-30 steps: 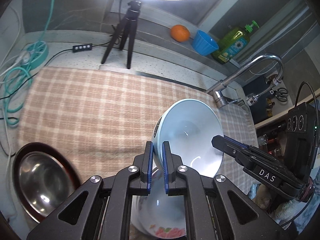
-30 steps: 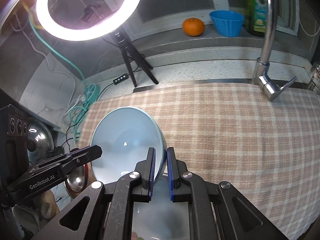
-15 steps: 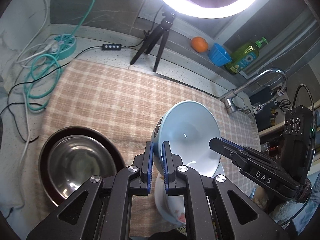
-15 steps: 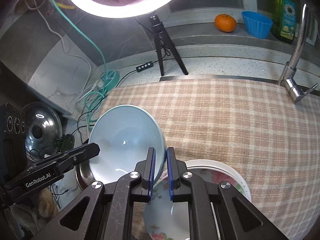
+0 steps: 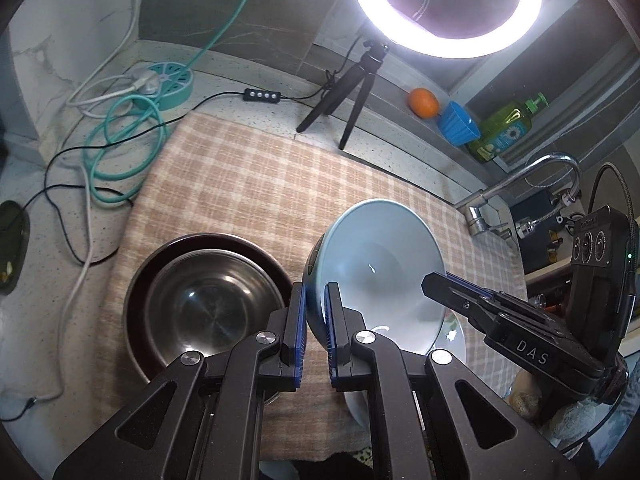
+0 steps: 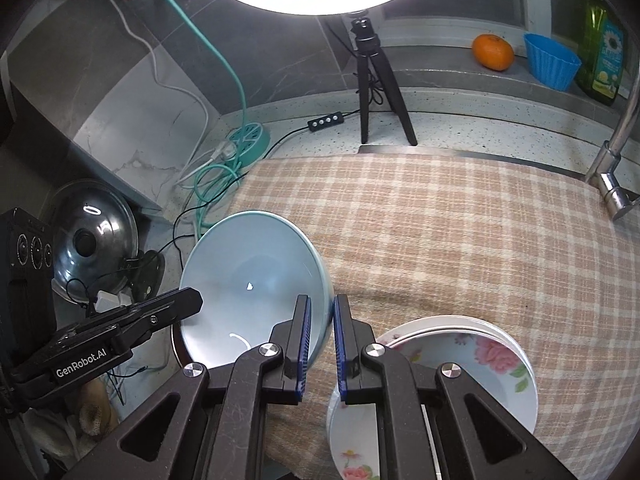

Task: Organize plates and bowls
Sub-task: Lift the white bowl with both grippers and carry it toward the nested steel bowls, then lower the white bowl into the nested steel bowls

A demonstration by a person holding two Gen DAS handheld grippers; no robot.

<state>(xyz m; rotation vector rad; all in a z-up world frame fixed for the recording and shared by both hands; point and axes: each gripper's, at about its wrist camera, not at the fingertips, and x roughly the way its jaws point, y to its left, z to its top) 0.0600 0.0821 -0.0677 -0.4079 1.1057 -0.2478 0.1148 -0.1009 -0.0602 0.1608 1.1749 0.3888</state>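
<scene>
left gripper (image 5: 316,316): pinching the near-left rim of the blue bowl (image 5: 380,264), pads on either side of the wall
right gripper (image 6: 320,332): clamped on the opposite rim of the same bowl, seen in the left view as a black finger over the bowl's right edge
blue bowl: held between both grippers, tilted, off the cloth (image 5: 256,184), just right of the steel bowl (image 5: 208,304)
steel bowl: nested inside a dark bowl (image 5: 136,292) on the cloth's left end
plates (image 6: 472,364): small floral stack on the cloth, right of the blue bowl, partly behind the right gripper
ring light (image 5: 444,12): on a tripod (image 5: 352,92) at the back of the counter
ledge: orange (image 6: 493,52), blue cup (image 6: 550,60), soap bottle (image 6: 604,56)
tap (image 5: 524,184): far right
</scene>
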